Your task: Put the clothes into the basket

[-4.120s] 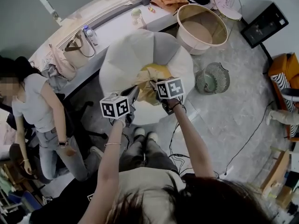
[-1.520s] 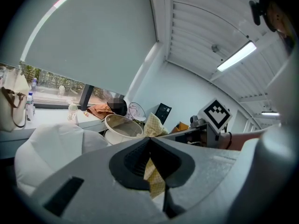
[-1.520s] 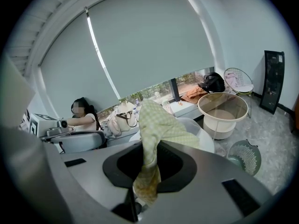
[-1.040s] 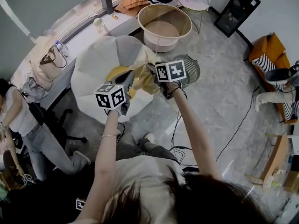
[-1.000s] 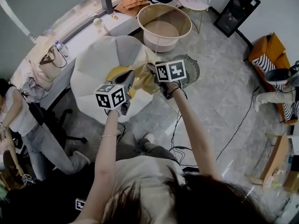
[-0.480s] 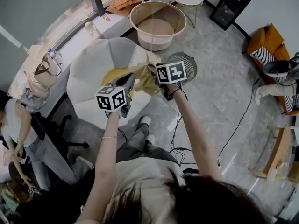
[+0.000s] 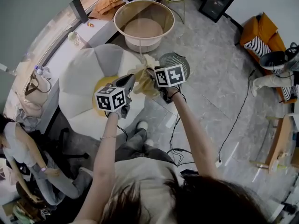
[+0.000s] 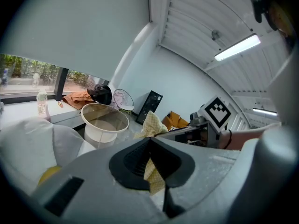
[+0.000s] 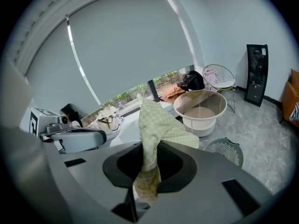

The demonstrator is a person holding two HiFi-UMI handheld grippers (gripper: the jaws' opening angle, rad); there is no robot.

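Holding one pale yellow checked cloth (image 7: 142, 74) in the air with both grippers. Head view puts it on my side of the basket (image 7: 143, 29), near the basket's near wall and short of its rim.

Left gripper (image 7: 131, 79): jaws clenched on a fold of the cloth. In the left gripper view the fabric (image 8: 152, 174) runs up through the pinch (image 8: 150, 146) and a tuft of it (image 8: 153, 124) stands beyond the tips, toward the basket (image 8: 104, 121).

Right gripper (image 7: 152, 73): jaws clamped on a bunched part of the same cloth. In the right gripper view the cloth (image 9: 155, 125) rises above the jaws (image 9: 145, 169) and a short end hangs below them. The basket (image 9: 200, 107) lies ahead and to the right of the tips.

The two grippers sit close together, left one farther from the basket, tips angled toward each other with the cloth between.

Basket: round, pale, upright on the floor, its pale bottom showing.

Around the basket:
- white beanbag (image 7: 86, 73), left of it and nearer me, touching or nearly so; cannot tell which.
- round slatted grey object (image 7: 174, 61) on the floor, just beside the basket's near right side.
- orange garment (image 7: 105, 3) on the ledge beyond the basket, to its left.
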